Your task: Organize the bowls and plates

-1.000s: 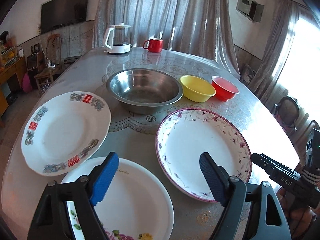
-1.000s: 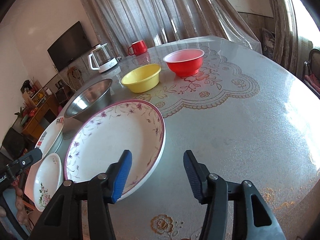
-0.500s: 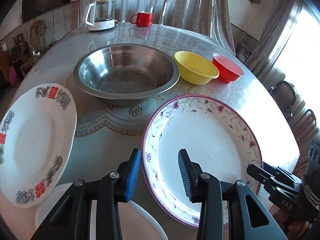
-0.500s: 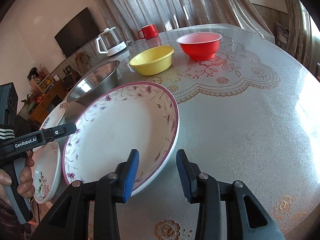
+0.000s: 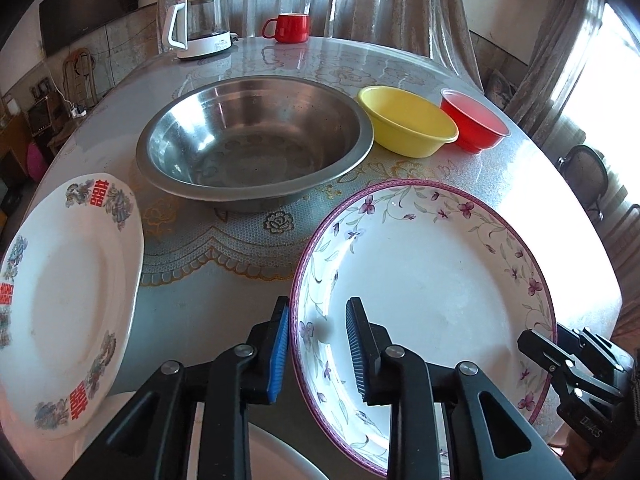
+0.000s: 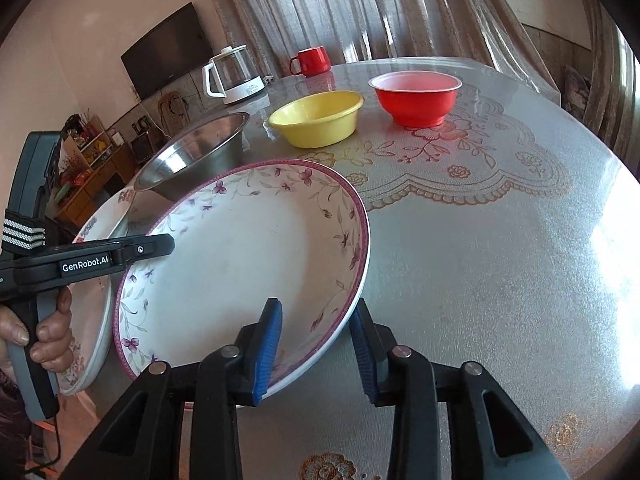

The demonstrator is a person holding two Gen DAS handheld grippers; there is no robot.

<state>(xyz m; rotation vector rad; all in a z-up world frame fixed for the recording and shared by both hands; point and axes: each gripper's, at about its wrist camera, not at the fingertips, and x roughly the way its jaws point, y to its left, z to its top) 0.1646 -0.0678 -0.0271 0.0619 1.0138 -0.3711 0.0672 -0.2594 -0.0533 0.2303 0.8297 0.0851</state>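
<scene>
Floral-rimmed plate (image 5: 432, 280): near bench (image 6: 500, 248) edge, rim between narrowed fingers of left gripper (image 5: 318, 350) and right gripper (image 6: 316, 350), both just closing, contact unclear. Steel basin (image 5: 256, 140), yellow bowl (image 5: 406, 120), red bowl (image 5: 472, 124): empty. Left gripper marked "GenRobot.AI"

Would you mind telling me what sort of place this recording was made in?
Most likely a home's living-dining room: a round table under a lace-patterned cover, a wall-mounted television, full-length curtains, and an electric glass kettle beside a red mug.
</scene>
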